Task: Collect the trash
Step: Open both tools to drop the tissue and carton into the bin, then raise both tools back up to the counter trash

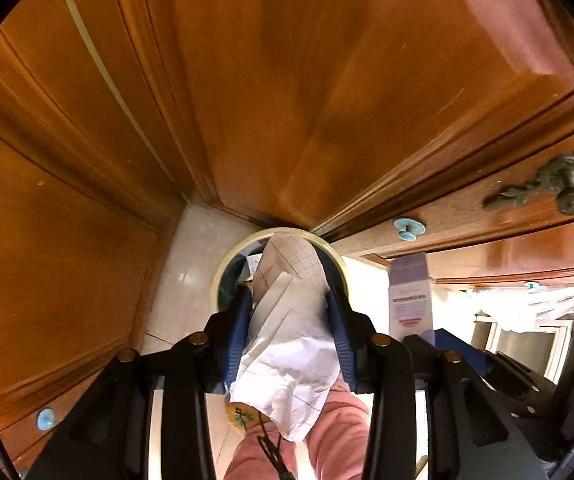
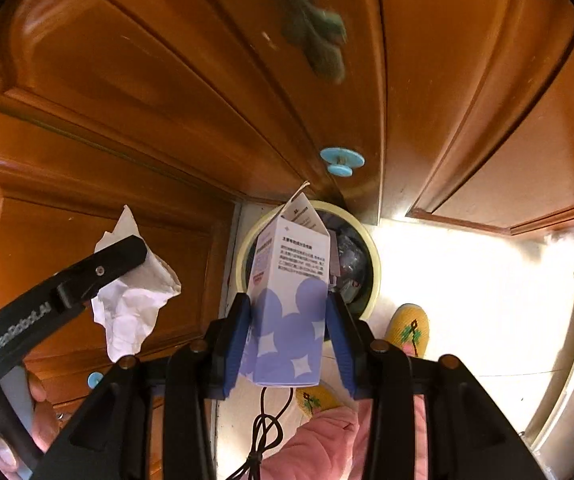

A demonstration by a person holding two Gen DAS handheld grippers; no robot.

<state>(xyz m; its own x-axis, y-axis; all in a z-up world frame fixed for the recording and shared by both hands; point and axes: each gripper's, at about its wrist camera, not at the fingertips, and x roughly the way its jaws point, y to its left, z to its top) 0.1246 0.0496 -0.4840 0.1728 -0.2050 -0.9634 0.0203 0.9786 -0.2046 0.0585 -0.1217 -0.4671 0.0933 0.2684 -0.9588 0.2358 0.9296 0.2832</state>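
Observation:
My left gripper (image 1: 290,300) is shut on a crumpled white paper (image 1: 291,356) and holds it above a round bin (image 1: 223,276) with a pale rim on the floor. My right gripper (image 2: 290,308) is shut on a white and lilac carton (image 2: 287,300), upright, above the same bin (image 2: 371,248), which holds dark wrappers. The left gripper (image 2: 127,256) and its paper (image 2: 131,308) show at the left of the right wrist view. The carton (image 1: 409,292) shows at the right of the left wrist view.
Brown wooden cabinet doors (image 1: 287,80) stand close behind the bin, with blue knobs (image 2: 341,162) and an ornate metal handle (image 1: 559,184). The floor (image 2: 467,280) is pale tile. My yellow slippers (image 2: 407,328) and pink trouser legs are below. A black cable (image 2: 265,432) hangs down.

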